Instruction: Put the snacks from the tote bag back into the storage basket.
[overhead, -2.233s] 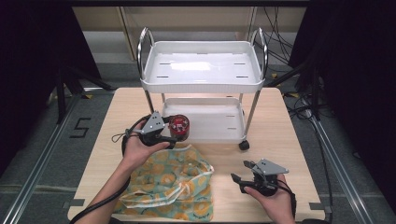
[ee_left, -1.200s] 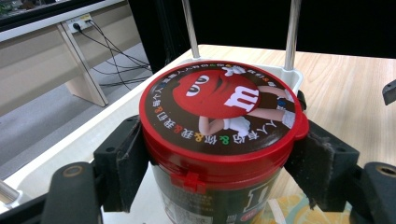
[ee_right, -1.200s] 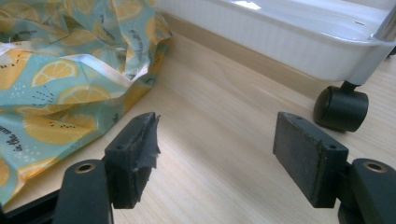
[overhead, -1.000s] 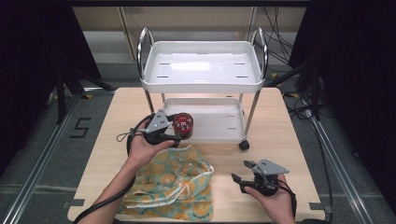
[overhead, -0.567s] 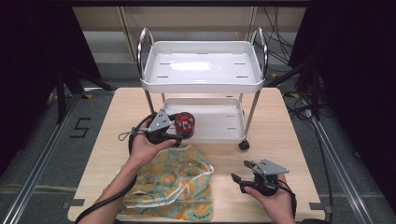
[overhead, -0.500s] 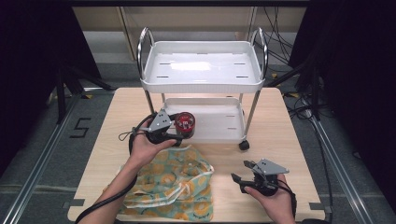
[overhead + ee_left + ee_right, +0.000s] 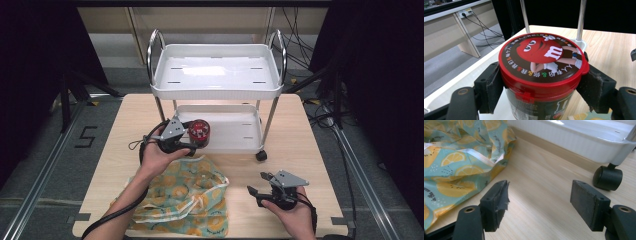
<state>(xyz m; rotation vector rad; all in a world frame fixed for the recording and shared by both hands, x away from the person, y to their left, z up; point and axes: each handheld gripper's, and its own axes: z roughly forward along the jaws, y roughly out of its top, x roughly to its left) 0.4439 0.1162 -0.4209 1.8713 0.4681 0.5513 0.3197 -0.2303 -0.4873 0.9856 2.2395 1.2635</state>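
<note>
Gripping candy jar | between left gripper jaws | upright

Lab-like recording space: black curtains, floor rails, loose cables.

The high view looks steeply down on the pale wooden bench, sharing the white two-shelf wheeled cart with both close, low tool views.
</note>
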